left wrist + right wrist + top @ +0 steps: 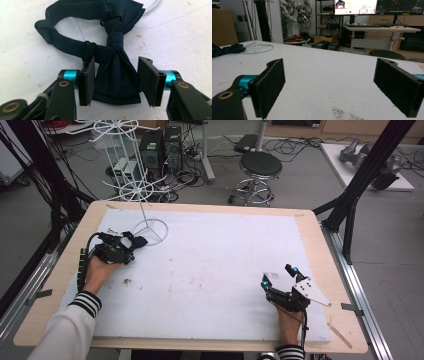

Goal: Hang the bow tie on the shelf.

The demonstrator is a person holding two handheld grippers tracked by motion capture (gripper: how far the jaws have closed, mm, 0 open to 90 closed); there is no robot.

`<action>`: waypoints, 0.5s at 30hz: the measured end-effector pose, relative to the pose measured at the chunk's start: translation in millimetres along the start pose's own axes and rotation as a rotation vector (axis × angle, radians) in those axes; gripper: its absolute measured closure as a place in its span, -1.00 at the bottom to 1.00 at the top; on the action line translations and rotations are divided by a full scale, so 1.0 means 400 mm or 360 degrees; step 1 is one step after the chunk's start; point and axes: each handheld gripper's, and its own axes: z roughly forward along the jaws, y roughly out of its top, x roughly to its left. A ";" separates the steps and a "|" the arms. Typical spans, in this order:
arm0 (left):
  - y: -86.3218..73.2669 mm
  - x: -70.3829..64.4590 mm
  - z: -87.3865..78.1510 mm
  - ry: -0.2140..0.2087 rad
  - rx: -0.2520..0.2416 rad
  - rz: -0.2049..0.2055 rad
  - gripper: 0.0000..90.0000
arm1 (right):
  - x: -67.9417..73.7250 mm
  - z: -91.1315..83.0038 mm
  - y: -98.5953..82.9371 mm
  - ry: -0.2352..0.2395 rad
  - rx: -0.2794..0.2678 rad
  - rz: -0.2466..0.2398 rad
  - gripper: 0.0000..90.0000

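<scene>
1. Bow tie [113,62] is laid flat on the desk [210,265] beside the rack [150,227].
2. Left tool [116,80] is spread wide astride it, presumably for pickup.
3. Right tool [332,85] is parked wide, empty.

Matt navy cloth bow tie [117,75]

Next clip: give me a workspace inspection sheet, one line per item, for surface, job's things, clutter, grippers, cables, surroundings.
Surface: white sheet on a wooden table, lightly stained.
Job's things: dark blue bow tie lying flat; white wire rack at the far left.
Clutter: nothing seen.
Grippers: left gripper open, jaws either side of the bow tie; right gripper open, empty.
Cables: one trails from each gripper.
Surroundings: stool, computer towers, monitor.
</scene>
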 end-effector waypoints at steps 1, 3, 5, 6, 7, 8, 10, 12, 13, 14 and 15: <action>-0.001 0.000 0.000 0.0000 -0.0007 0.0003 0.20 | 0.002 -0.001 0.000 0.0003 0.0007 0.0012 -0.79; -0.001 -0.002 -0.001 0.0003 -0.0009 0.0007 0.30 | 0.000 0.000 0.000 0.0000 0.0000 -0.0001 -0.79; -0.002 -0.002 -0.002 0.0011 -0.0016 0.0006 0.40 | 0.001 -0.001 0.000 0.0001 0.0005 0.0008 -0.79; -0.002 -0.002 -0.001 0.0012 -0.0019 0.0003 0.44 | 0.000 0.000 0.000 0.0000 -0.0001 0.0001 -0.79; -0.002 -0.002 -0.001 0.0012 -0.0019 0.0003 0.47 | 0.001 -0.001 0.000 -0.0003 0.0003 0.0005 -0.79; -0.002 -0.002 -0.003 0.0011 -0.0015 -0.0009 0.50 | 0.001 -0.001 0.000 0.0001 0.0005 0.0008 -0.79; -0.003 -0.001 -0.004 0.0012 -0.0019 -0.0017 0.54 | 0.000 0.000 0.000 -0.0002 -0.0001 -0.0004 -0.79; -0.003 0.001 -0.006 0.0010 -0.0027 -0.0021 0.65 | 0.001 -0.001 0.000 -0.0003 0.0004 0.0007 -0.79; -0.005 0.003 -0.007 0.0005 -0.0034 -0.0037 0.72 | 0.001 -0.001 0.000 -0.0003 0.0003 0.0006 -0.79; -0.005 0.004 -0.008 0.0006 -0.0037 -0.0053 0.74 | 0.001 -0.001 0.000 -0.0003 0.0003 0.0007 -0.79; -0.006 0.004 -0.008 0.0012 -0.0045 -0.0065 0.76 | 0.001 -0.001 0.000 -0.0003 0.0002 0.0006 -0.79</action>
